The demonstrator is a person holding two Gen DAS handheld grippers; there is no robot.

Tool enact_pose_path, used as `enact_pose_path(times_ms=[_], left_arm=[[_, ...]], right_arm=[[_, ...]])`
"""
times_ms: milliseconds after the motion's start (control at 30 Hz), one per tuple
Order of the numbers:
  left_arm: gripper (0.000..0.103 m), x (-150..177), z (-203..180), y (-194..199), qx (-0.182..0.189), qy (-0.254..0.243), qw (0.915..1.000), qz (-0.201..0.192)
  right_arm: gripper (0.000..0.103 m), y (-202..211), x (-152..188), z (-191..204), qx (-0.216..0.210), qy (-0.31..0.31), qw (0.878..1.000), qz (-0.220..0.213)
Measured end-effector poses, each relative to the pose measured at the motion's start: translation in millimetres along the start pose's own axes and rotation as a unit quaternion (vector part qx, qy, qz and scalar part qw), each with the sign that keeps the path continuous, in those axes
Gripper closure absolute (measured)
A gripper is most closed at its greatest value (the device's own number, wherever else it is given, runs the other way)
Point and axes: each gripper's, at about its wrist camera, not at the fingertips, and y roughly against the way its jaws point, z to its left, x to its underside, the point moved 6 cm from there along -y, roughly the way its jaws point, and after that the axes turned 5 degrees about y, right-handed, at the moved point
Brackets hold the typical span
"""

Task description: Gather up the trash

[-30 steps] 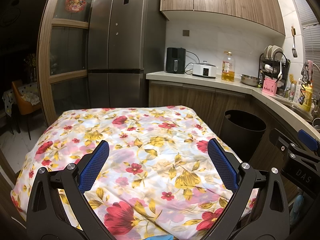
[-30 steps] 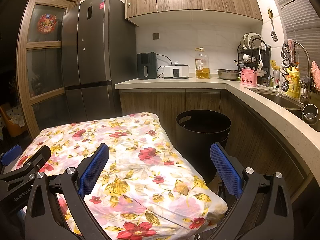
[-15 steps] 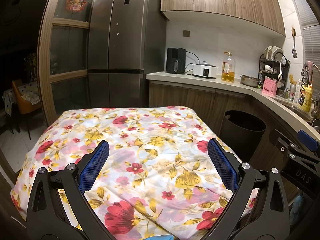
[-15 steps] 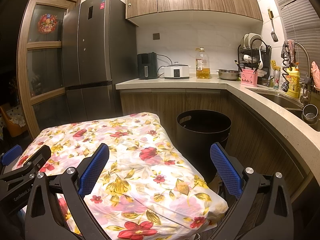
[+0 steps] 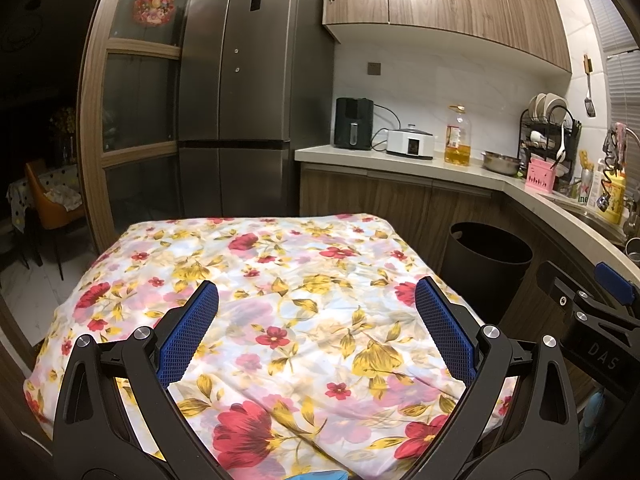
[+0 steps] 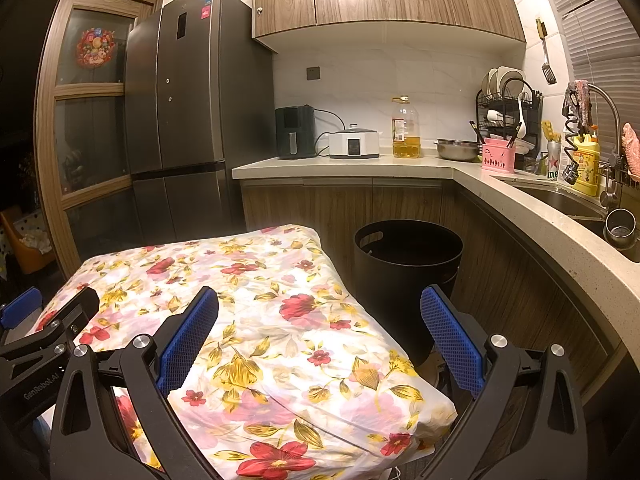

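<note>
Plainly ready, with no trash in sight

Hovers the left tool [image 5: 316, 292] and the right tool [image 6: 319, 296] side by side over the floral cloth [image 5: 280, 280], with the tabletop hidden beneath it. Holds both released, blue pads spread wide and nothing between them, probably so that either can close on whatever turns up. Points both toward the far kitchen wall, taking in most of the cloth at once.

Shows no scrap, wrapper or other trash anywhere on the cloth in either wrist view. Cannot tell whether any lies on the floor, which is mostly out of sight.

Finds the black bin [image 6: 408, 272] on the floor at the far right, near the cloth's far right corner and close to the lower cabinets [image 6: 400, 204]. Stands there mouth up and uncovered, likely so that a drop needs only a short swing rightward. Sits nearer the right tool than the left, ahead of its right pad. Calls, by this reading, for a search before any grasp.
</note>
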Motion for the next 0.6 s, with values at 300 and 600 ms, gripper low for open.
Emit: enact_pose_path(times_ms=[300, 600], left_arm=[[0.012, -1.8, -2.7, 2.7, 0.002, -0.011, 0.9999, 0.0], [0.017, -2.1, -5.8, 2.0, 0.003, -0.014, 0.9999, 0.002]], right_arm=[[0.006, 0.2, 0.1, -0.6, 0.0, 0.0, 1.0, -0.001], [0.006, 2.2, 0.9, 3.6, 0.003, -0.002, 1.0, -0.003]])
